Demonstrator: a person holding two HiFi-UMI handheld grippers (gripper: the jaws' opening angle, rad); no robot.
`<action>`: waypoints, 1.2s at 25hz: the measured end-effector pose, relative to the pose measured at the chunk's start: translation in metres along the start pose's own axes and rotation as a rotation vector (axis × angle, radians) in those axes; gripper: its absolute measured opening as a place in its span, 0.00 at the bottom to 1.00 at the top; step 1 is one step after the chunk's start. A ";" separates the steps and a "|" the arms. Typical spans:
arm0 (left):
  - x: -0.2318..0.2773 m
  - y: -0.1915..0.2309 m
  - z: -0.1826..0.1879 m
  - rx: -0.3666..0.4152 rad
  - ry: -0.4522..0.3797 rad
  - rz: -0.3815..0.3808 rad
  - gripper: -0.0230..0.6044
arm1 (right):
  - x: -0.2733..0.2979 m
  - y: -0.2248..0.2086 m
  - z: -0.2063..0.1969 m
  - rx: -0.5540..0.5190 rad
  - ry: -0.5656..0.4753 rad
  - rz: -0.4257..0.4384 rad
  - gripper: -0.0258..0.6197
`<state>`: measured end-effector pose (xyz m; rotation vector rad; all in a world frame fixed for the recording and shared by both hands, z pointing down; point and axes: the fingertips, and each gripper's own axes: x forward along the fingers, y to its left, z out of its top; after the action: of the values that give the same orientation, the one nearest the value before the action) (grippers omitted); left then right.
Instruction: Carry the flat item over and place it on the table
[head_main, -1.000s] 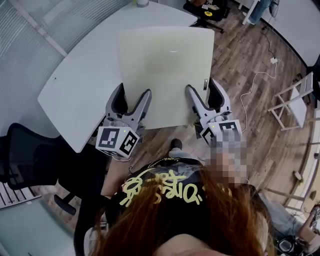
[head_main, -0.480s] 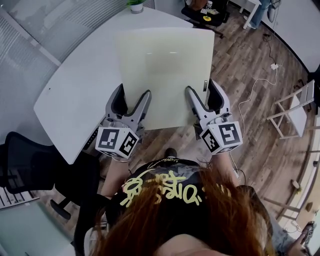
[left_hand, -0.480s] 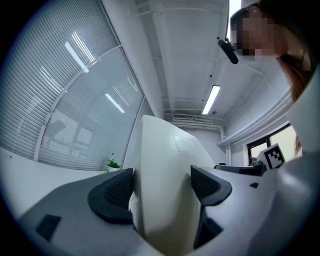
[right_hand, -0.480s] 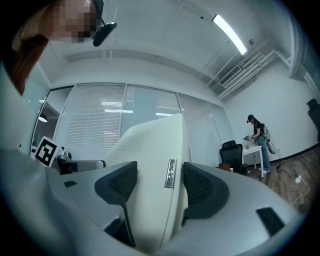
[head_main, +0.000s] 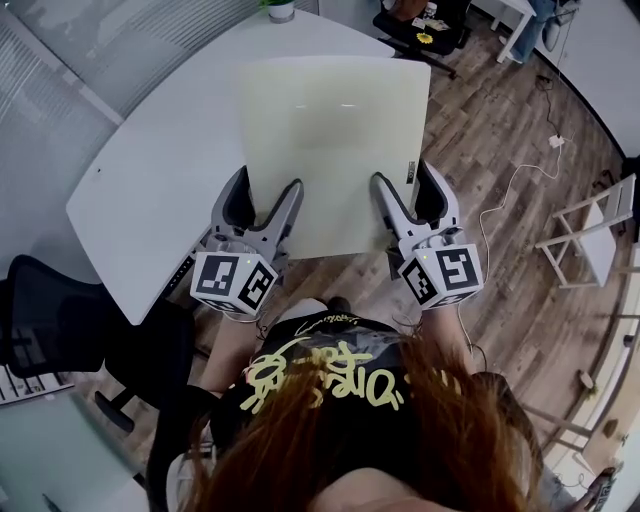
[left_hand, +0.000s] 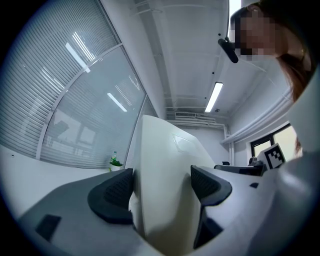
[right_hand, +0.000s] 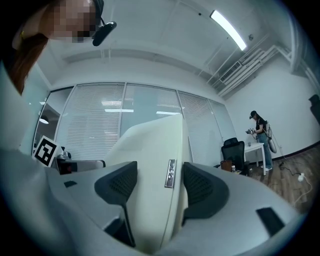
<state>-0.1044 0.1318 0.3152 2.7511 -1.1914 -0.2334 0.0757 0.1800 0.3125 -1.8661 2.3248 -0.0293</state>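
Note:
I hold a flat cream-white board (head_main: 330, 140) by its near edge, level in front of me. My left gripper (head_main: 268, 190) is shut on its near left part, and my right gripper (head_main: 405, 180) is shut on its near right corner, by a small metal tag (head_main: 410, 170). The board's left half hangs over the curved white table (head_main: 160, 150); its right half hangs over wooden floor. In the left gripper view the board (left_hand: 165, 150) fills the left gripper (left_hand: 162, 185). In the right gripper view the board (right_hand: 145, 150) and tag (right_hand: 170, 173) sit in the right gripper (right_hand: 152, 185).
A black office chair (head_main: 60, 320) stands at the table's near left corner. A small potted plant (head_main: 280, 8) sits at the table's far edge. On the floor at right lie a white cable (head_main: 500, 210) and a white rack (head_main: 590, 230). A person (right_hand: 260, 135) stands far right by a desk.
Both grippers keep the same hold on the board. The table and floor have slid slightly down and left in the head view, so more of the table's far side shows.

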 end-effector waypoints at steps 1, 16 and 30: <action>0.001 0.000 -0.001 -0.002 0.000 -0.001 0.61 | 0.000 -0.001 -0.001 -0.002 0.002 -0.002 0.48; 0.006 0.005 -0.001 -0.004 0.005 0.006 0.61 | 0.008 -0.003 -0.003 -0.004 0.010 0.009 0.48; 0.021 0.002 0.004 -0.004 -0.013 -0.004 0.61 | 0.016 -0.015 0.006 -0.019 0.004 0.006 0.48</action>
<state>-0.0925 0.1143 0.3094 2.7535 -1.1871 -0.2542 0.0875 0.1620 0.3066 -1.8694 2.3419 -0.0101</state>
